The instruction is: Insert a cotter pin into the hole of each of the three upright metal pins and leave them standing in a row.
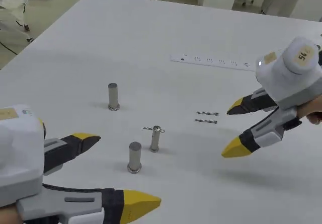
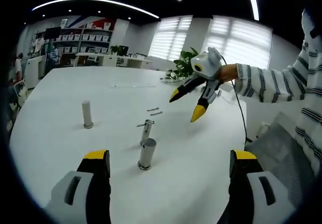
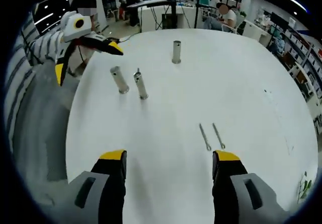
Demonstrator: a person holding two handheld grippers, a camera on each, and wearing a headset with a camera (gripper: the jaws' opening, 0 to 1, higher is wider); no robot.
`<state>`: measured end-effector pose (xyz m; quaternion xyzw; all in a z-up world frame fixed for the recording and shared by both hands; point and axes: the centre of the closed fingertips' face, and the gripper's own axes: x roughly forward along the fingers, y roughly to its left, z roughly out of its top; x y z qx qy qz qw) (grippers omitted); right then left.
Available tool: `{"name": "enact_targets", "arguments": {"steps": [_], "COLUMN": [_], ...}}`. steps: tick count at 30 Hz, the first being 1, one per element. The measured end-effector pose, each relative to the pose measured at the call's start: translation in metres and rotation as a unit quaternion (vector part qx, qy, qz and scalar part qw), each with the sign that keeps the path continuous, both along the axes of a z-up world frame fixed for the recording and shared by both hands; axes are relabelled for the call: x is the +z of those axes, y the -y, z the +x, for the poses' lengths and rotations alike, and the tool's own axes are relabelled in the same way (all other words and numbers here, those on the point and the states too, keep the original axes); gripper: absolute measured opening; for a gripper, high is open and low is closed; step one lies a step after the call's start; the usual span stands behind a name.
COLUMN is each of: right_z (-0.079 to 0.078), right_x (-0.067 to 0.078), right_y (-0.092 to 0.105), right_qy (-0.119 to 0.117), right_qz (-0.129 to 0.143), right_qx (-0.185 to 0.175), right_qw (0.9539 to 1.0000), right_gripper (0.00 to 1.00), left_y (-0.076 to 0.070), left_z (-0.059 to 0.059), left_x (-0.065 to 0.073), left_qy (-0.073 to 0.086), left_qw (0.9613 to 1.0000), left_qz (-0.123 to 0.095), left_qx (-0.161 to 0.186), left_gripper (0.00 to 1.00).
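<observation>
Big white table (image 1: 151, 43) carries everything. Left gripper (image 2: 169, 156), white-grey body w/ black fingers & yellow tips, sits low at near left in head view. Its jaws are spread wide w/ nothing btwn them. Right gripper (image 1: 226, 133), same build, is held above table at right, jaws also wide apart & empty. Long white power strip (image 1: 211, 61) lies flat on far side.

Three short grey metal cylinder pins stand upright. Far pin (image 1: 113, 96) is alone, well apart from the others. Near pin (image 1: 134, 156) & middle pin (image 1: 155, 139) are just beside each other, not touching. Thin silver cotter pin (image 1: 149, 129) goes through top hole of middle pin, sticking out to left. One loose cotter pin (image 1: 207, 114) & a second loose cotter pin (image 1: 206, 121) lie flat side by side nr right gripper's tips.
</observation>
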<state>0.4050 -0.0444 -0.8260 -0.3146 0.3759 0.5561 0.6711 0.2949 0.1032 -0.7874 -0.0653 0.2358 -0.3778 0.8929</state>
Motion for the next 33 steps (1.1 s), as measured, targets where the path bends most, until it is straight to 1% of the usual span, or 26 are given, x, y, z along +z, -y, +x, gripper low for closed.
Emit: {"name": "enact_targets", "arguments": {"steps": [2, 4, 6, 9, 11, 14, 16, 17, 20, 21, 26, 28, 30, 32, 33], "right_z": [0.004, 0.009, 0.014, 0.020, 0.028, 0.032, 0.031, 0.032, 0.037, 0.038, 0.043, 0.045, 0.045, 0.043, 0.044], "right_x": [-0.003, -0.005, -0.008, -0.009, -0.012, -0.017, -0.022, -0.026, -0.034, -0.036, -0.035, -0.036, -0.038, -0.041, -0.041], "right_y": [-0.001, -0.004, -0.006, -0.013, -0.015, -0.016, -0.015, -0.014, -0.008, -0.007, -0.011, -0.012, -0.012, -0.010, -0.009], "right_qy": [-0.005, -0.006, -0.009, -0.019, -0.023, -0.024, -0.033, -0.035, -0.027, -0.028, -0.034, -0.026, -0.028, -0.035, -0.033], "right_qz": [-0.009, -0.016, -0.021, -0.009, -0.008, -0.019, -0.028, -0.037, -0.061, -0.065, -0.061, -0.068, -0.077, -0.086, -0.090], "right_qx": [0.006, 0.014, 0.018, 0.017, 0.019, 0.031, 0.033, 0.038, 0.058, 0.056, 0.049, 0.058, 0.062, 0.065, 0.062], "right_qw": [0.9999, 0.9997, 0.9996, 0.9996, 0.9995, 0.9991, 0.9985, 0.9979, 0.9961, 0.9959, 0.9963, 0.9957, 0.9947, 0.9935, 0.9935], "right_gripper": [0.69, 0.67, 0.66, 0.63, 0.61, 0.56, 0.54, 0.52, 0.49, 0.49, 0.40, 0.38, 0.37, 0.32, 0.30], "left_y": [0.003, 0.004, 0.005, 0.007, 0.006, 0.004, 0.004, 0.003, 0.002, 0.002, 0.000, 0.000, 0.001, 0.003, 0.003], "left_z": [0.001, 0.000, 0.000, 0.000, 0.001, 0.001, 0.001, 0.001, 0.004, 0.004, 0.005, 0.005, 0.005, 0.005, 0.004], "left_x": [-0.001, -0.004, -0.004, -0.003, -0.003, -0.005, -0.005, -0.005, -0.004, -0.005, -0.007, -0.007, -0.008, -0.008, -0.008], "left_qy": [-0.003, -0.004, -0.007, -0.009, -0.010, -0.014, -0.016, -0.015, -0.005, -0.007, -0.013, -0.013, -0.013, -0.011, -0.013], "left_qw": [1.0000, 1.0000, 0.9999, 0.9999, 0.9999, 0.9999, 0.9998, 0.9999, 0.9999, 0.9999, 0.9998, 0.9998, 0.9998, 0.9999, 0.9999], "left_qz": [-0.004, 0.002, 0.002, -0.008, -0.009, -0.006, -0.006, -0.006, -0.011, -0.011, -0.009, -0.010, -0.011, -0.008, -0.009], "left_qx": [-0.001, -0.006, -0.008, -0.006, -0.003, -0.003, -0.003, -0.001, 0.003, 0.005, 0.006, 0.006, 0.004, 0.001, 0.001], "left_gripper": [0.99, 0.99, 0.99, 0.99, 0.99, 0.99, 0.99, 0.99, 0.98, 0.97, 0.96, 0.95, 0.93, 0.89, 0.89]}}
